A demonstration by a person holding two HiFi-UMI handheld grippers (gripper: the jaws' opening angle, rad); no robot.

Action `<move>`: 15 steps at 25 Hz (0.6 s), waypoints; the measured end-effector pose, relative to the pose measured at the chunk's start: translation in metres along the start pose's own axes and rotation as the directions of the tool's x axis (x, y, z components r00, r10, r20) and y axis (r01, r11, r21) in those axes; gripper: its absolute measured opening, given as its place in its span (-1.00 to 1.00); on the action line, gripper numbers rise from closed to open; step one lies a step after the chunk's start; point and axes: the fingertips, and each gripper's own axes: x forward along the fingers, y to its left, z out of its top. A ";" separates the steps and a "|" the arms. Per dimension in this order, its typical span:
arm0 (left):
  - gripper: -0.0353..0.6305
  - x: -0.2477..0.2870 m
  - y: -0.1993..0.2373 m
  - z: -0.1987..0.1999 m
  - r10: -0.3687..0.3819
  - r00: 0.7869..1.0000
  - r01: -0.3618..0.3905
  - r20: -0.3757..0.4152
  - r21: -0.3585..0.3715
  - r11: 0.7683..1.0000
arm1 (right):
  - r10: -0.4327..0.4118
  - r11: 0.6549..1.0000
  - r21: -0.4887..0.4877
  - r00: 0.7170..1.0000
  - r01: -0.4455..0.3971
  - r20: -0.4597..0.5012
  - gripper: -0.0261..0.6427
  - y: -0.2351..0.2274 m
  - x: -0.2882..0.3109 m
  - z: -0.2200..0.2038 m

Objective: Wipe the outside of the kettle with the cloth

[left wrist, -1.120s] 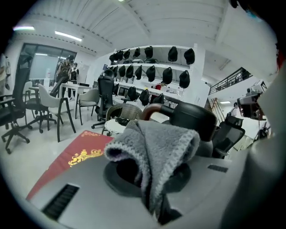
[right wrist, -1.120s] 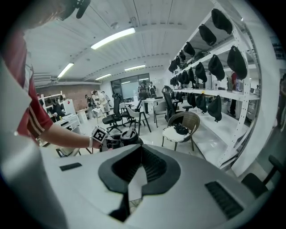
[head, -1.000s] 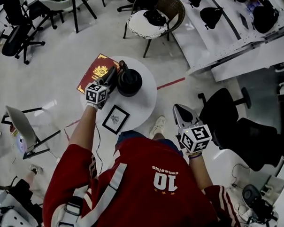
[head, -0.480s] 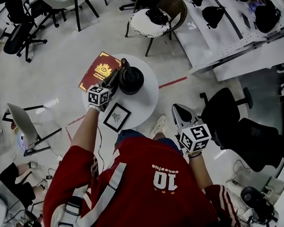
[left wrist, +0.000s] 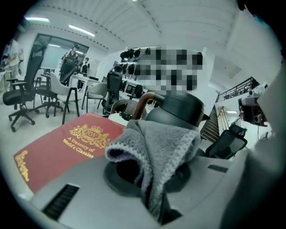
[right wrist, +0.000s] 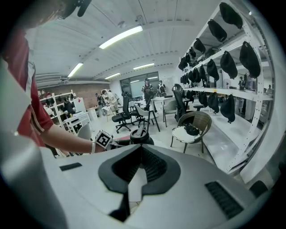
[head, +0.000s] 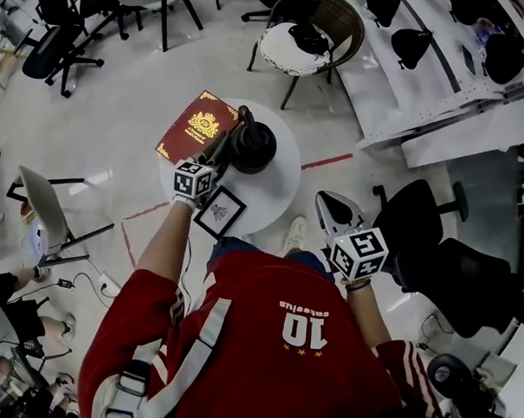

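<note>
The dark kettle (head: 253, 146) stands upright just past the middle of the counter (head: 279, 185), toward its 12 o'clock edge, with its curved handle on the left. This leaves its 9 o'clock flank open to the person's left arm. The left tool (head: 222, 149) reaches in from 7 o'clock with its jaws clamped on a folded grey cloth (left wrist: 157, 150). The loose fold bulges ahead of the jaws, right up against the kettle's lower body and probably touching it, so fabric rather than plastic would meet the kettle; that suits a wiping stroke around the side. The right tool (right wrist: 142, 149) has its jaws together on nothing. It hangs well off the counter at about 4 o'clock, apparently kept clear because the kettle stands steady without a second hold. The room is a pale-floored workshop. Shelving with dark caps runs along 1 to 3 o'clock, a wicker chair (head: 311, 28) stands at 12, and office chairs are scattered around the edges. The small round white counter also carries a red hardback book (head: 199, 125), which overhangs the rim at 10 o'clock just beside the kettle. A small black picture frame (head: 218, 212) lies flat at 7 o'clock under the left forearm, and it could be nudged during a wide sweep.
</note>
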 end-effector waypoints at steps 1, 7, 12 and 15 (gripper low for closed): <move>-0.76 -0.001 -0.001 -0.001 0.011 1.000 -0.011 0.007 -0.015 1.000 | 0.012 1.000 -0.004 1.000 -0.012 0.002 -0.87 0.000 0.002 0.001; -0.76 -0.004 -0.005 -0.008 0.082 0.996 -0.079 0.031 -0.076 0.994 | 0.102 0.994 -0.035 0.995 -0.102 0.001 -0.87 -0.011 0.017 0.008; -0.76 -0.007 -0.014 -0.011 0.169 0.985 -0.165 0.034 -0.097 0.982 | 0.191 0.978 -0.082 0.982 -0.191 0.000 -0.87 -0.028 0.025 0.025; -0.76 -0.008 -0.018 -0.009 0.229 0.972 -0.218 0.056 -0.148 0.965 | 0.231 0.968 -0.096 0.973 -0.230 -0.001 -0.87 -0.042 0.029 0.032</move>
